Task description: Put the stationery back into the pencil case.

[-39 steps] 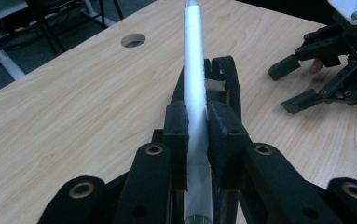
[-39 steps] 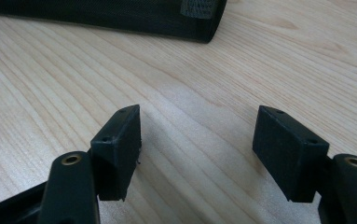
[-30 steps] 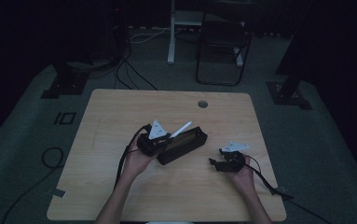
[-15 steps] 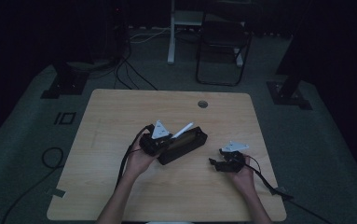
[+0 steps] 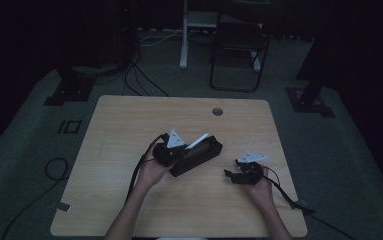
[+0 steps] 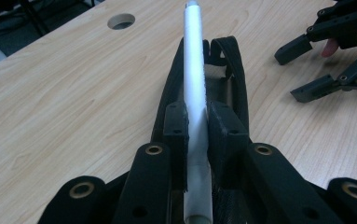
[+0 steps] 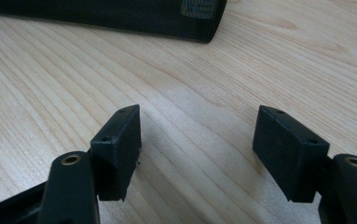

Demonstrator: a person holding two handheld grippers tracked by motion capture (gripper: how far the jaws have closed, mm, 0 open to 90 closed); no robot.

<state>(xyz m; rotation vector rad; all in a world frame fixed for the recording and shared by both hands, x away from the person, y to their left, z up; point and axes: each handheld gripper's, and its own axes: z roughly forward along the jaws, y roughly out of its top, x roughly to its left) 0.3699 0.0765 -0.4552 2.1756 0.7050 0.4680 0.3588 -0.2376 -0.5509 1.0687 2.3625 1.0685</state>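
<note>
The left tool point(image 6: 197, 140) pinches a white tube point(image 6: 194, 70) held over the open black pouch point(image 6: 232, 74) lying mid-surface point(image 5: 129, 120); the right tool point(image 7: 197, 144), jaws spread and empty, hovers low just right of the pouch; beyond, a round hole point(image 5: 217, 111).

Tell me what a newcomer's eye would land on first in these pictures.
First, the white tube clamped between the jaws of the left gripper, poised over the open black pouch at the middle of the wooden table. Next, the right gripper, jaws wide apart, resting near the table's right edge with nothing between them.
</note>
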